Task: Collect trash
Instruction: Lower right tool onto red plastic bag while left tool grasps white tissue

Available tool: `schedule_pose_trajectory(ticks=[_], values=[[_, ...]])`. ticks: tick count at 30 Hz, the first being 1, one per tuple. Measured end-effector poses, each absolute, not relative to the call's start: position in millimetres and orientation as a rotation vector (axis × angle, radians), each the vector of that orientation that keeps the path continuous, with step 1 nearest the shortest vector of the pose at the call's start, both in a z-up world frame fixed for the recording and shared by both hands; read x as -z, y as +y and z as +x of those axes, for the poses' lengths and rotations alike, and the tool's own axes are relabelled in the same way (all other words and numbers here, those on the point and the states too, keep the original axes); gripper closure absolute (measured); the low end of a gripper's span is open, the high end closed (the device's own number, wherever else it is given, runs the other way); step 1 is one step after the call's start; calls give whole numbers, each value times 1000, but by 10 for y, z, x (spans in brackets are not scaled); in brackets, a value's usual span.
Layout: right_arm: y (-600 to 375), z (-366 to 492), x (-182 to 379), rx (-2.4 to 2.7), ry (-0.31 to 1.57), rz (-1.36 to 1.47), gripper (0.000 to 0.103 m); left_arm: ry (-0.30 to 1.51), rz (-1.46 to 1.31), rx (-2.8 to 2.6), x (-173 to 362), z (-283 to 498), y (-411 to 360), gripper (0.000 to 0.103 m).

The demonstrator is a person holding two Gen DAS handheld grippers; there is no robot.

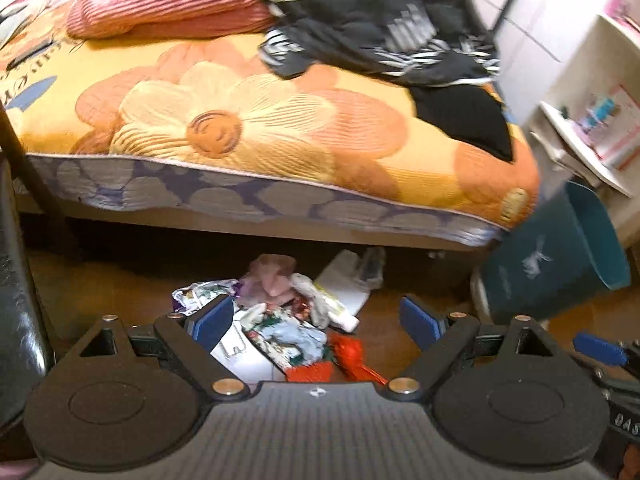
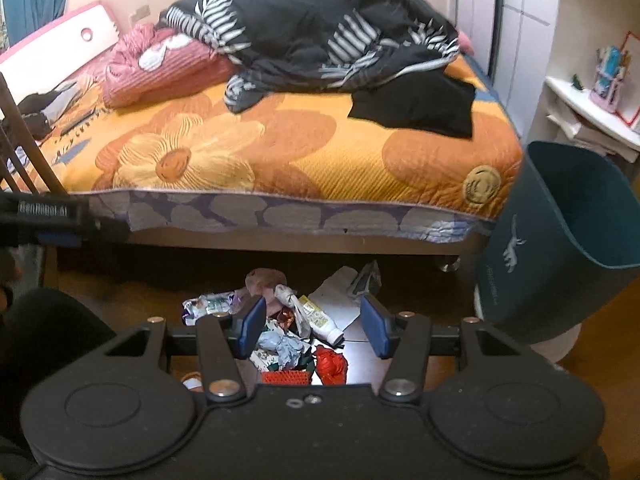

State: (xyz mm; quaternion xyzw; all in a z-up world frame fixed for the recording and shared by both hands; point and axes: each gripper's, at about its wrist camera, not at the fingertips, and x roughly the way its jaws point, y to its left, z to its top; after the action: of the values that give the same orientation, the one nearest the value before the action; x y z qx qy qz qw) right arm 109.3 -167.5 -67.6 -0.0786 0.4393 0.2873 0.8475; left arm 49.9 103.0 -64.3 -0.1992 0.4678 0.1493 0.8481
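A wide bed with an orange flower-patterned quilted cover point(image 2: 280, 152) fills the upper half of both wrist views, its grey-and-purple side edge point(image 2: 280, 212) running across the frame above a dark gap under the frame. On top lie a crumpled black duvet with white leaf print point(image 2: 320, 28), a pink ribbed pillow point(image 2: 160, 68) touching it on the left, and a flat black cloth point(image 2: 416, 106) near the right corner of the bed.

Just beside that corner, on the brown wooden floor point(image 2: 592, 364), stands a tall teal plastic waste bin with a white animal print point(image 2: 560, 240); its mouth is open and its inner wall shows. A white shelf unit with papers and small items point(image 2: 588, 120) rises behind it.

The trash is a loose pile of crumpled wrappers and paper point(image 2: 288, 332) on the floor in front of the bed edge, well left of the bin. In it show a white plastic bottle lying on its side point(image 2: 324, 326), a flat white sheet of paper point(image 2: 340, 300) and a red crumpled bag point(image 2: 330, 362). Bare floor lies between the pile and the bin.

The right gripper point(image 2: 316, 326) hangs above the pile with its blue-padded fingers spread and nothing between them. The left gripper point(image 1: 316, 320) is also released, its fingers spread wider, over the same pile point(image 1: 288, 316), with the bin point(image 1: 552, 256) off to its right.
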Motion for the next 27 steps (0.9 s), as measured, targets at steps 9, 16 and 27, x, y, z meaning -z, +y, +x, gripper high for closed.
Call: schedule_pose_trajectory(ticks=[9,16,27], values=[[-1455,1733,1411,-630,1039,-193,51,1075,-413,-325,1294,1176,1408,12],[-1208,2052,2252,-686,1193,-245,52,1220,-336,-277,2102,1803,1300,12],[-767,2168,3697,-704,1410,-421,52,1432,-280,-219,3499,2545,1168,12]])
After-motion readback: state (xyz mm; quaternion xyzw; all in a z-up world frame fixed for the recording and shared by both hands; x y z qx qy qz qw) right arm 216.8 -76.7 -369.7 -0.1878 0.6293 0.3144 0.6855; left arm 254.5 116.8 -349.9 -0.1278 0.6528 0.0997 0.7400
